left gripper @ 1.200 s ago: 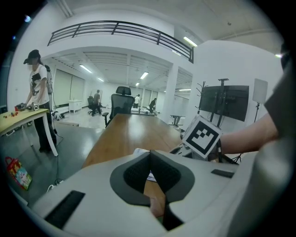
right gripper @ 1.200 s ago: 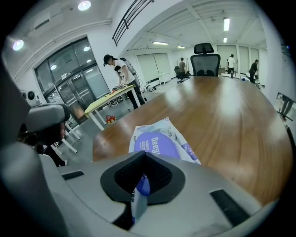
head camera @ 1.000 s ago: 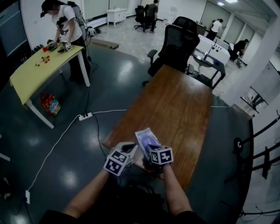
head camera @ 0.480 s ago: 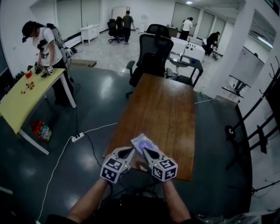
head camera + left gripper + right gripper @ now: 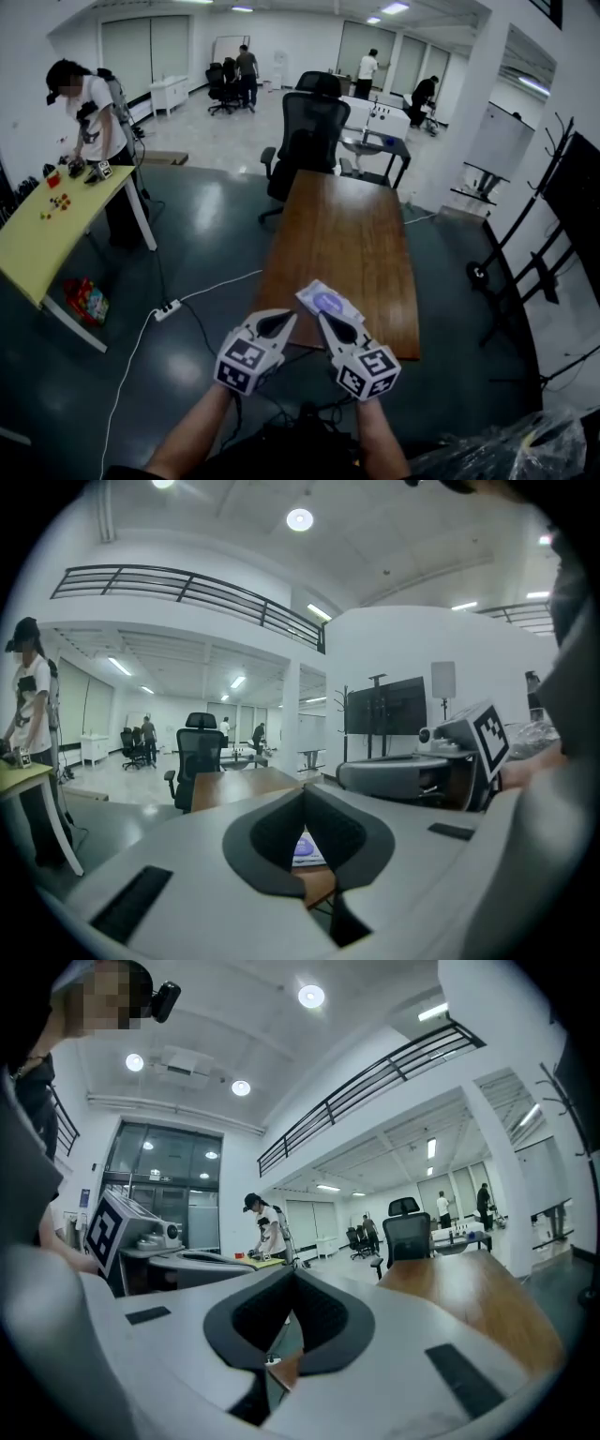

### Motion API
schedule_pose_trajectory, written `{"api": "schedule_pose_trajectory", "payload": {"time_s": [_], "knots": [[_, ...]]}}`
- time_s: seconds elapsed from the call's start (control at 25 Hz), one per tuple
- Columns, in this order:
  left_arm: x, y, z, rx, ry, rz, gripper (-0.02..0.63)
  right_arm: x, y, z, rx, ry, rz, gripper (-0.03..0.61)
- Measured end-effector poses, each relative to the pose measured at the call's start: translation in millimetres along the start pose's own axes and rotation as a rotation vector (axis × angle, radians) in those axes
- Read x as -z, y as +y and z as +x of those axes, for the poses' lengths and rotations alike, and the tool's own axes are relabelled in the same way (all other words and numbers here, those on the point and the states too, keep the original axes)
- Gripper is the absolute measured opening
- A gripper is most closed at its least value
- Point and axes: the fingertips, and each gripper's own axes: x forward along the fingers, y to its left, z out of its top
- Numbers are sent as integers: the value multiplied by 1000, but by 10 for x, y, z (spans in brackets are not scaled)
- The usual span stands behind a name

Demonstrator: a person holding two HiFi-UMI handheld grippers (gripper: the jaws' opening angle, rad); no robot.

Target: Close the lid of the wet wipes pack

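Observation:
The wet wipes pack point(image 5: 325, 302) is white with a purple oval lid on top and lies at the near end of the wooden table point(image 5: 347, 234). The lid looks flat against the pack. My left gripper point(image 5: 286, 319) is shut, its tip just left of and short of the pack. My right gripper point(image 5: 325, 319) is shut too, its tip at the pack's near edge. In the left gripper view a slice of the wipes pack point(image 5: 307, 847) shows through the gap below the closed jaws of the left gripper point(image 5: 305, 791). The right gripper point(image 5: 292, 1272) holds nothing.
A black office chair point(image 5: 305, 122) stands at the table's far end. To the left, a person works at a yellow table point(image 5: 56, 216). A power strip point(image 5: 169, 309) with cables lies on the dark floor. Black stands point(image 5: 506, 272) are at the right.
Both grippers have drawn back from the pack toward the table's near edge; a second ago they were at its sides. The head view has tilted up and shifted.

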Motion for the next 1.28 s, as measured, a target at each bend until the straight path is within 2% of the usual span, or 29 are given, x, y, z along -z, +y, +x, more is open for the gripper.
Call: {"api": "schedule_pose_trajectory", "payload": {"time_s": [0.28,0.56,0.84,1.28], "knots": [[32,-107,-579,54,-22,-7,6,-37,579,-254,52,-16,-21,9],[26,-230,-877,106,-37,8,6,-94,896,-446,115,-48,-24,9],[-18,-340,-1012,141,-51,9,6,-142,1065,-558,137,-54,-31,9],[14,-409,-1057,145,-52,7,6,-96,1125,-676,162,-55,-16,9]]}}
